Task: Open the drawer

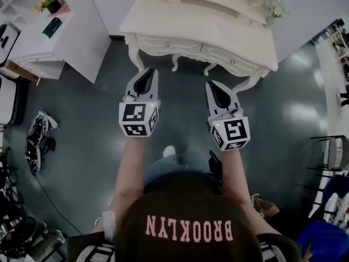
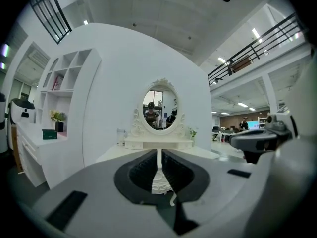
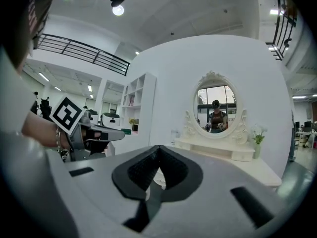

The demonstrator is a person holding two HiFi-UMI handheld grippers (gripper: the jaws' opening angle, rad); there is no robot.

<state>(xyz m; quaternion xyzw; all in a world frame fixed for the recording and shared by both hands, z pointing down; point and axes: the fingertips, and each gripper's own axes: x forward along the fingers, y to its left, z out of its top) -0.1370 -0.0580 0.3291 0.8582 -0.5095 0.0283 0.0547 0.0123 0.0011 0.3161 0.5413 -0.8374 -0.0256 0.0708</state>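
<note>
Standing on the dark floor (image 1: 82,146), a person faces a carved cream bench (image 1: 191,27) with a gripper held out level in each hand. The left gripper (image 1: 148,71) and the right gripper (image 1: 212,84) sit side by side with a gap between them. Both point at the bench's front, stop short of it and touch nothing. The left gripper is clenched to a hairline slit with nothing in it. The right gripper's pads meet at the tips, and it is likewise empty.

The drawer (image 1: 182,46) sits in the bench's front apron, on the far side of the left gripper, its small knob (image 1: 166,44) facing the person. A second drawer (image 1: 218,55) lies to its right. Both appear pushed in, though the steep downward angle leaves that less than certain.

An oval mirror (image 2: 159,108) rises at the far edge of the bench top and reflects the person. A small vase of flowers (image 1: 275,9) stands at the far right corner. To the left, a white shelf unit (image 1: 32,48) carries a green box (image 1: 52,27) and a potted plant (image 1: 50,3).
</note>
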